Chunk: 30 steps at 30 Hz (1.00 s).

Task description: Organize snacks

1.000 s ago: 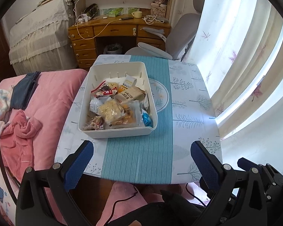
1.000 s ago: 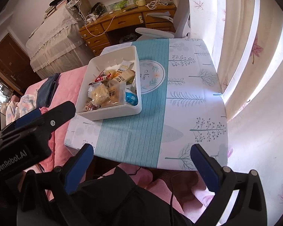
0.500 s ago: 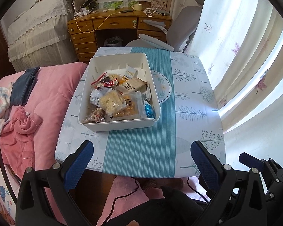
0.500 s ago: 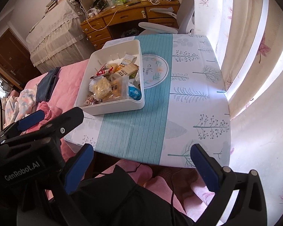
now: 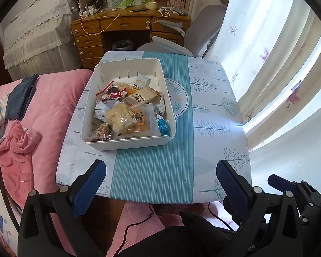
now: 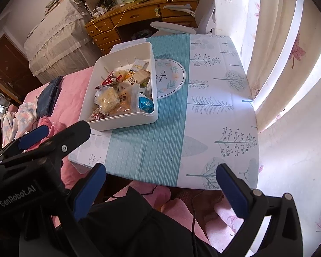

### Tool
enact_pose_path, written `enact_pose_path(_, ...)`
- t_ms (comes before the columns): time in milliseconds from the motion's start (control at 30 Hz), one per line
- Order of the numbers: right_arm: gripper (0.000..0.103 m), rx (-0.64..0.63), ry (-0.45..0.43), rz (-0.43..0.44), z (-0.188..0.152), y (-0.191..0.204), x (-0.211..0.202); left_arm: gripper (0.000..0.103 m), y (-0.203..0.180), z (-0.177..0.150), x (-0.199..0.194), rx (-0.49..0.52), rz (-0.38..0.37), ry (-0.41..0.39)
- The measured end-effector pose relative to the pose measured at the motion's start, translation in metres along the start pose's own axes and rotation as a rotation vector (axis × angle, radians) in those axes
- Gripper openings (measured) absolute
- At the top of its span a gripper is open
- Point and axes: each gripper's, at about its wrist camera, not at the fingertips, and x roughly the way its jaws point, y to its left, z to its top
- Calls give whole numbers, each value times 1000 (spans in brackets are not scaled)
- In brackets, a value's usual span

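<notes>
A white rectangular bin (image 5: 126, 144) (image 6: 126, 123) sits on the left half of a small table (image 5: 214, 111) (image 6: 220, 107). Several wrapped snacks (image 5: 128, 107) (image 6: 119, 90) fill it: a red packet, a beige biscuit pack, a pale crumbly bar, an orange pack and a blue sweet (image 5: 163, 126) (image 6: 146, 105). My left gripper (image 5: 160, 184) hangs open over the table's near edge, well short of the bin, holding nothing. My right gripper (image 6: 160, 182) is open too, just off the near edge. The left gripper's black body (image 6: 32, 160) shows at the left of the right wrist view.
A pink bed (image 5: 42, 115) with clothes borders the table's left side. A grey chair (image 5: 194, 34) and a wooden desk (image 5: 126, 27) stand behind it. Curtains (image 5: 278, 68) hang along the right. A person's dark-clothed lap (image 6: 139, 224) lies under the grippers.
Both grippers have edged forward toward the table, so the bin and tabletop look a little nearer. Both stay open and the snacks have not moved.
</notes>
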Motion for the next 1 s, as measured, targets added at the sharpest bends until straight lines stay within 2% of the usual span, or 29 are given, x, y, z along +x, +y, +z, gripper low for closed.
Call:
enact_pose_path(533, 103, 14, 25, 10, 3, -8, 6, 102, 0, 0, 4, -8, 7, 6)
enact_pose_path(1000, 103, 39, 34, 15, 2, -22, 6, 102, -16, 1, 10, 19, 0, 24)
